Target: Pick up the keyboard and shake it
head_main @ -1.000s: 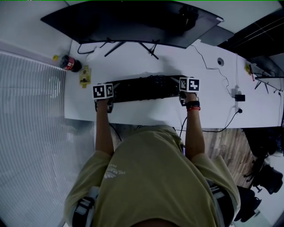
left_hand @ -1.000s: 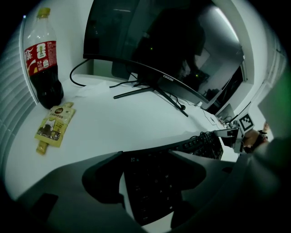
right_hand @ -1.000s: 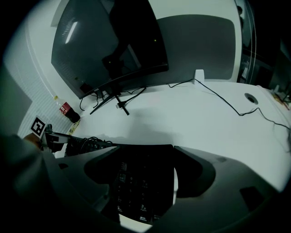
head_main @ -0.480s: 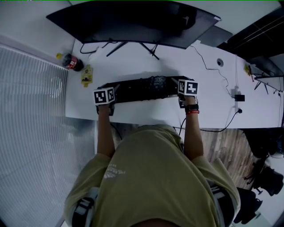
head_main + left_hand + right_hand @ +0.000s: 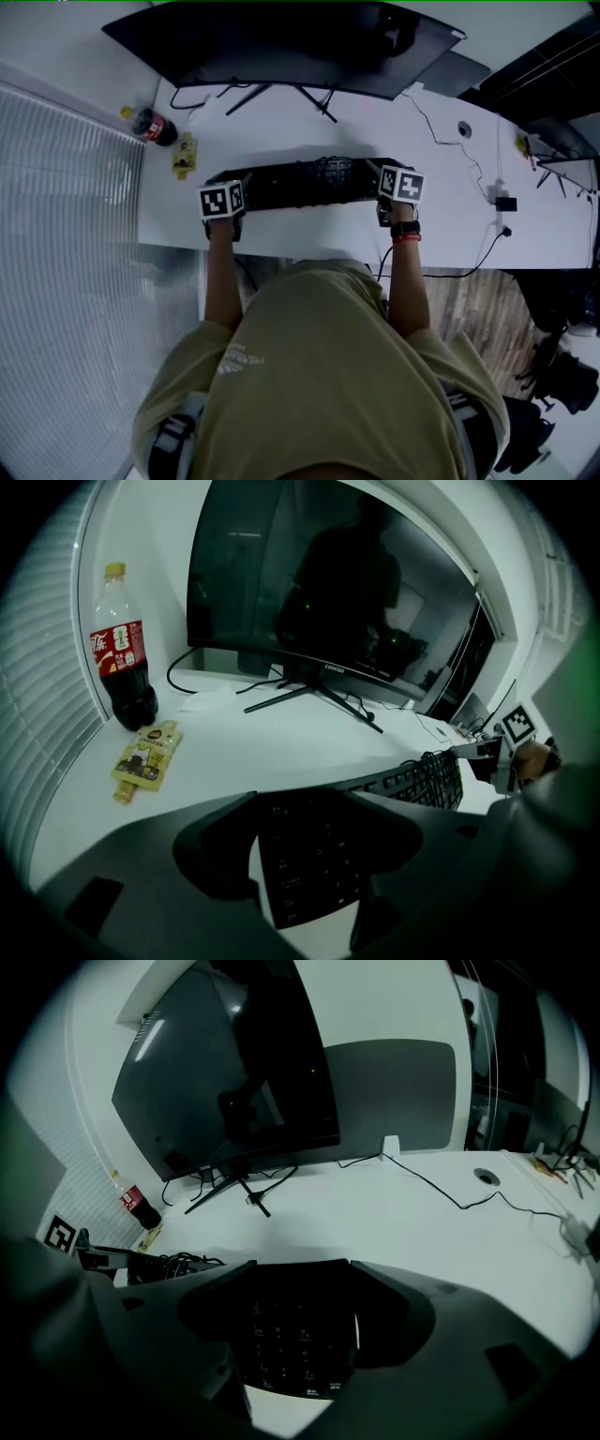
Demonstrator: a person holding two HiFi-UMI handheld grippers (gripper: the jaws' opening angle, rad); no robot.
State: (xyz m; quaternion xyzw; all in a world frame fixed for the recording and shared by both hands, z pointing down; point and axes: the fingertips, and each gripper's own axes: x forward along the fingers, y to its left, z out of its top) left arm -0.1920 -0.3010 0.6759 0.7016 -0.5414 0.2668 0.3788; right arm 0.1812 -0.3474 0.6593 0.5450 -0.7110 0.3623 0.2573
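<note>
A long black keyboard [image 5: 305, 183] lies crosswise over the white desk [image 5: 281, 234], with one gripper at each end. My left gripper [image 5: 226, 186] has the keyboard's left end [image 5: 314, 855] between its jaws, and those jaws have just been closing on it. My right gripper [image 5: 390, 180] grips the right end [image 5: 291, 1335], its jaws also just closing on the keys. The keyboard looks raised a little off the desk. In the left gripper view the right gripper's marker cube [image 5: 516, 726] shows at the far end.
A curved black monitor [image 5: 281, 47] on a splayed stand fills the back of the desk. A cola bottle [image 5: 150, 127] and a yellow pouch [image 5: 183, 157] sit at the far left. Thin cables [image 5: 441, 131] run over the right side. Window blinds [image 5: 66, 234] line the left.
Both grippers have risen slightly with the keyboard's ends between their jaws, and the keyboard has come up with them. The jaws stand a little narrower than before.
</note>
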